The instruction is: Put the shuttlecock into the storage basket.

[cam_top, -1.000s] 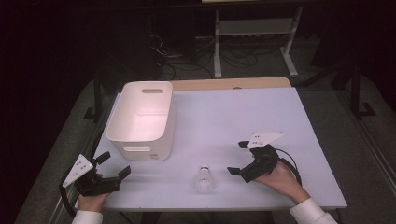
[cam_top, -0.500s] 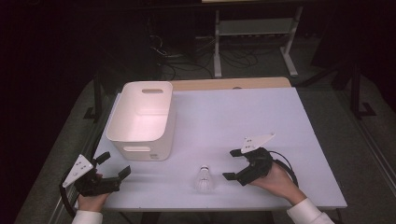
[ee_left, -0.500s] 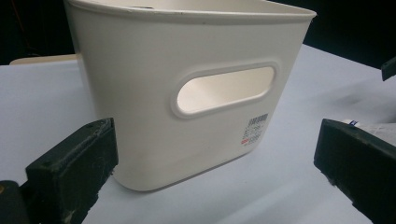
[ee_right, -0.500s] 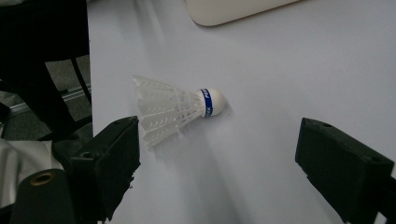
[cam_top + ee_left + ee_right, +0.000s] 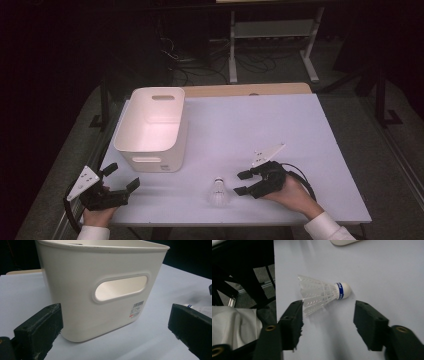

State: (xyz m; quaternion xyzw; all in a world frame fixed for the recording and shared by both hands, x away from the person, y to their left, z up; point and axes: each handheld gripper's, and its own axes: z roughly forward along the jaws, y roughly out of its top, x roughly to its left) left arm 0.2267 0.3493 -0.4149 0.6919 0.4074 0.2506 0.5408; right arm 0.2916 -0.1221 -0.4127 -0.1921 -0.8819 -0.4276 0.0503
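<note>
A white shuttlecock (image 5: 218, 192) with a blue band on its cork lies on its side near the table's front edge. My right gripper (image 5: 241, 183) sits just right of it, pointing at it. In the right gripper view the shuttlecock (image 5: 322, 293) lies just past the tips of the right gripper (image 5: 328, 310), its feathers close to one jaw. The jaws have just been closing and stand partly open, pressing on nothing. My left gripper (image 5: 122, 176) rests open at the front left corner, facing the white bin (image 5: 150, 160); nothing lies between the jaws of the left gripper (image 5: 115, 327).
The white bin (image 5: 75, 290) has a handle slot (image 5: 120, 287) and a barcode label, and it stands at the table's left. The white table top (image 5: 260, 125) is bare to the right and behind. A metal stand and cables sit on the floor beyond the table.
My right gripper has slid left toward the shuttlecock and its jaws have narrowed. The left gripper, the bin and the shuttlecock have stayed put.
</note>
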